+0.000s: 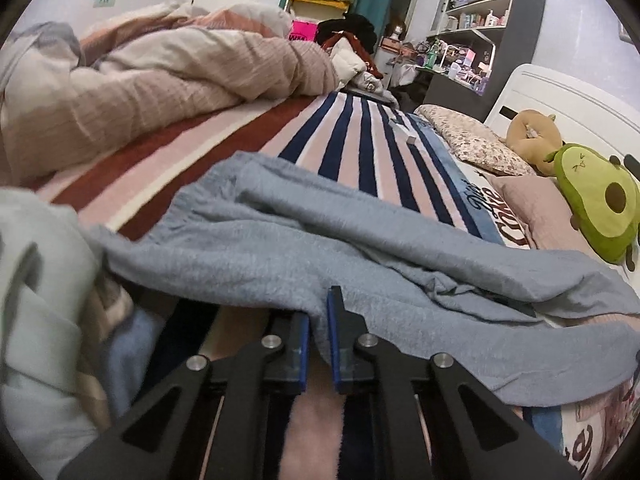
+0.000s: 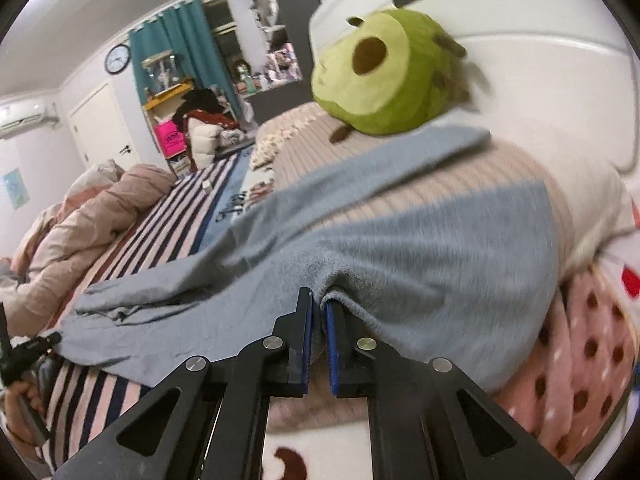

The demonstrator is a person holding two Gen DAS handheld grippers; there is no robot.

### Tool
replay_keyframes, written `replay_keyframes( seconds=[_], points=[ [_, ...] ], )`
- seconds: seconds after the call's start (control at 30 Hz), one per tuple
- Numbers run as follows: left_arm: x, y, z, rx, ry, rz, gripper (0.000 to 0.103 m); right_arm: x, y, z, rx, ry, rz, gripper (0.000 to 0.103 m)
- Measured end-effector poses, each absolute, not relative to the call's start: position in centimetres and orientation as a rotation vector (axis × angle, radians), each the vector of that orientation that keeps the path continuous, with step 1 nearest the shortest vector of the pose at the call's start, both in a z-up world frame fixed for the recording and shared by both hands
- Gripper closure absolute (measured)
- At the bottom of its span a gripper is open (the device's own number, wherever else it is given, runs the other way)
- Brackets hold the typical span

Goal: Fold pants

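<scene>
Grey-blue pants (image 1: 320, 240) lie stretched across the striped bed. My left gripper (image 1: 319, 312) is shut on the near hem of the pants, with cloth pinched between the blue pads. In the right wrist view the pants (image 2: 360, 240) drape over a pink ribbed pillow (image 2: 440, 184), one leg reaching toward the avocado plush. My right gripper (image 2: 319, 308) is shut on a fold of the pants' near edge. The left gripper (image 2: 24, 352) shows at the far left, holding the other end.
A crumpled beige duvet (image 1: 160, 76) fills the left side of the bed. An avocado plush (image 1: 600, 200) (image 2: 384, 76) and a floral pillow (image 1: 472, 140) lie by the white headboard (image 1: 560, 96). A polka-dot blanket (image 2: 580, 360) lies at the right. Shelves (image 1: 476, 20) stand behind.
</scene>
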State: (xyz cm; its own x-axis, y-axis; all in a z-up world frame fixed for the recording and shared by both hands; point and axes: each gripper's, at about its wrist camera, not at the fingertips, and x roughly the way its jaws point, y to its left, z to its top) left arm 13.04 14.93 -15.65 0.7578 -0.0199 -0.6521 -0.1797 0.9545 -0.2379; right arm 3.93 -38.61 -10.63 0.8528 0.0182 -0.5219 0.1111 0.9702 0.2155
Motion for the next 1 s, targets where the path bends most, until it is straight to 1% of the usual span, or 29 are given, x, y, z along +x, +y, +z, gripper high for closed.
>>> replay_keyframes(
  seconds=[0.2,0.37,0.57,1.0],
  points=[
    [14.5,15.5,-13.7,-0.280,0.691,0.081,0.097,7.7,-39.2,-7.1,0.153,0.554,0.009,0.102],
    [16.3,15.8,-12.1,-0.279,0.677,0.071,0.097,12.4,-39.5,-5.2,0.083,0.614,0.037,0.102],
    [20.3,15.2,-10.9,-0.261,0.670,0.059,0.097,17.2,-40.3,-5.3,0.040,0.688,0.029,0.102],
    [29.4,12.7,-11.5,-0.138,0.694,0.074,0.097,24.6,-39.1,-4.4,-0.134,0.698,-0.033,0.102]
  ],
)
